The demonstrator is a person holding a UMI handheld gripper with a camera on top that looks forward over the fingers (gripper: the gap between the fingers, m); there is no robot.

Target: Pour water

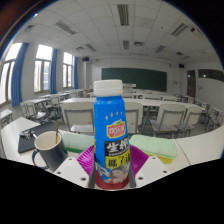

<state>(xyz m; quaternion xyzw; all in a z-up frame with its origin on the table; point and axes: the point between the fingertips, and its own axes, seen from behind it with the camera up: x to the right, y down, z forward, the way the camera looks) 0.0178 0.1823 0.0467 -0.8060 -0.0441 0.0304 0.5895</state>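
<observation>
My tool (112, 172) holds a blue plastic bottle (112, 135) upright, its white screw cap (108, 88) still on, and both pink pads (137, 163) press against its lower sides. The bottle's label carries a red-and-white badge near the top and large white characters on a pink band lower down. Just beside it stands a dark mug (46, 150) with a pale inside, upright on the white table (200, 148), mouth open upward and handle turned toward the bottle, standing apart from it.
</observation>
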